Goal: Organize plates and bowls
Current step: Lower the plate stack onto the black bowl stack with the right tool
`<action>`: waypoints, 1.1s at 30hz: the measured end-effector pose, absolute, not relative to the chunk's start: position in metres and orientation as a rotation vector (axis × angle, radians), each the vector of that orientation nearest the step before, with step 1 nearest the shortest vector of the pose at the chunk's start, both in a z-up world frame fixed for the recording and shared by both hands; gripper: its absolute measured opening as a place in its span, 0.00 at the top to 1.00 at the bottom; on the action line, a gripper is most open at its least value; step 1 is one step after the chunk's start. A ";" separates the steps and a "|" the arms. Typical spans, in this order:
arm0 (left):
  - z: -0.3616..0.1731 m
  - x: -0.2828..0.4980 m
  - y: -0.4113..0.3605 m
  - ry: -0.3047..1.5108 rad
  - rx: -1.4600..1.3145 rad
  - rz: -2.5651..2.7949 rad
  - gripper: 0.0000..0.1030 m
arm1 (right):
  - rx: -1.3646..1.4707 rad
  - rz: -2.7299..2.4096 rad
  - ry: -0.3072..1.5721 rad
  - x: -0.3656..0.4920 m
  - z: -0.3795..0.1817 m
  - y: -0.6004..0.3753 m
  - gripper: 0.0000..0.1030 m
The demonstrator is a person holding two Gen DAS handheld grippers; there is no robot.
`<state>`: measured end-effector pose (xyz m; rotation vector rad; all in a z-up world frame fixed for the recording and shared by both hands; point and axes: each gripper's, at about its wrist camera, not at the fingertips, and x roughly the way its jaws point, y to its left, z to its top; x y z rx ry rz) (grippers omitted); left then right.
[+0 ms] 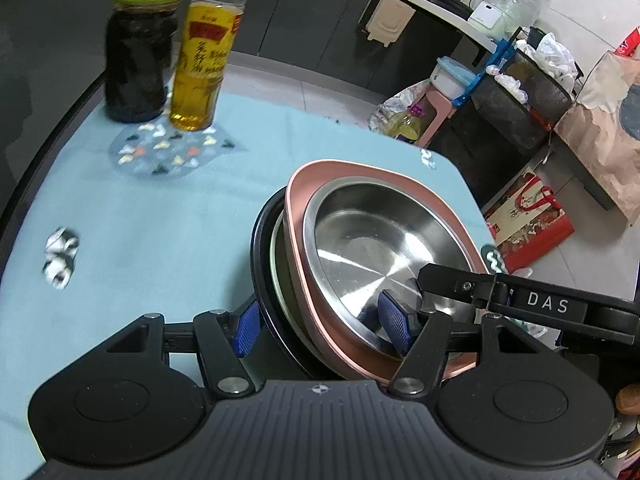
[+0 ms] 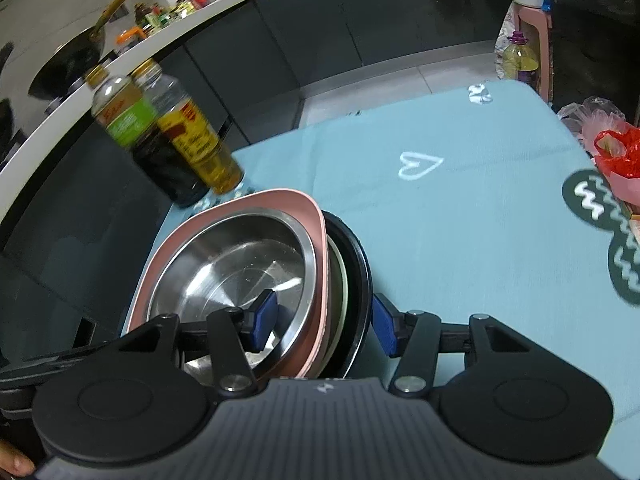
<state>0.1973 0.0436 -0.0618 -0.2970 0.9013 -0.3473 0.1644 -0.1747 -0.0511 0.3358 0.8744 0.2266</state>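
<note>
Nearest each camera, both pairs of fingers straddle opposite rims of a nested stack: the left gripper (image 1: 322,326) and the right gripper (image 2: 324,326) each have one blue pad inside the steel bowl (image 1: 376,248) and one outside the black plate (image 1: 262,264), closed on the stack's edge at a wide spread. The bowl sits in a pink dish (image 1: 340,170), over a pale plate and the black one. The stack appears carried above the blue cloth-covered surface (image 1: 160,220); next, it needs a level set-down. Beyond stand two bottles (image 1: 172,52)
</note>
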 end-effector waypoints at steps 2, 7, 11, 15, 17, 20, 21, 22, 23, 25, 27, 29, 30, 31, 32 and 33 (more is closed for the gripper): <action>-0.061 0.208 0.041 0.897 -0.295 -0.357 0.43 | 0.333 0.214 0.868 0.173 -0.049 -0.177 0.55; -0.056 0.229 0.032 0.881 -0.270 -0.375 0.43 | 0.344 0.191 0.859 0.192 -0.046 -0.183 0.55; -0.057 0.244 0.029 0.882 -0.274 -0.386 0.43 | 0.355 0.175 0.859 0.205 -0.045 -0.187 0.55; -0.060 0.254 0.029 0.888 -0.275 -0.390 0.43 | 0.352 0.164 0.865 0.215 -0.046 -0.188 0.55; -0.061 0.259 0.028 0.891 -0.277 -0.389 0.43 | 0.354 0.160 0.869 0.219 -0.048 -0.188 0.55; -0.062 0.264 0.028 0.893 -0.275 -0.386 0.43 | 0.359 0.157 0.876 0.225 -0.049 -0.188 0.55; -0.062 0.266 0.028 0.894 -0.274 -0.386 0.43 | 0.360 0.156 0.878 0.227 -0.049 -0.189 0.55; -0.062 0.269 0.028 0.895 -0.273 -0.385 0.43 | 0.361 0.156 0.879 0.229 -0.050 -0.189 0.55; -0.062 0.271 0.028 0.896 -0.273 -0.385 0.43 | 0.361 0.156 0.881 0.231 -0.050 -0.189 0.55; -0.063 0.276 0.029 0.897 -0.273 -0.385 0.43 | 0.361 0.155 0.882 0.235 -0.050 -0.189 0.55; -0.063 0.278 0.029 0.898 -0.272 -0.384 0.43 | 0.363 0.155 0.883 0.238 -0.051 -0.189 0.55; -0.064 0.283 0.028 0.899 -0.271 -0.383 0.43 | 0.366 0.153 0.885 0.242 -0.052 -0.190 0.55; -0.064 0.284 0.028 0.899 -0.270 -0.383 0.43 | 0.367 0.152 0.886 0.246 -0.053 -0.190 0.55; -0.065 0.288 0.028 0.900 -0.270 -0.382 0.43 | 0.368 0.151 0.887 0.248 -0.054 -0.190 0.55; -0.066 0.291 0.028 0.902 -0.269 -0.381 0.43 | 0.370 0.150 0.888 0.252 -0.055 -0.190 0.55; -0.067 0.295 0.028 0.903 -0.270 -0.381 0.43 | 0.371 0.149 0.888 0.254 -0.055 -0.190 0.55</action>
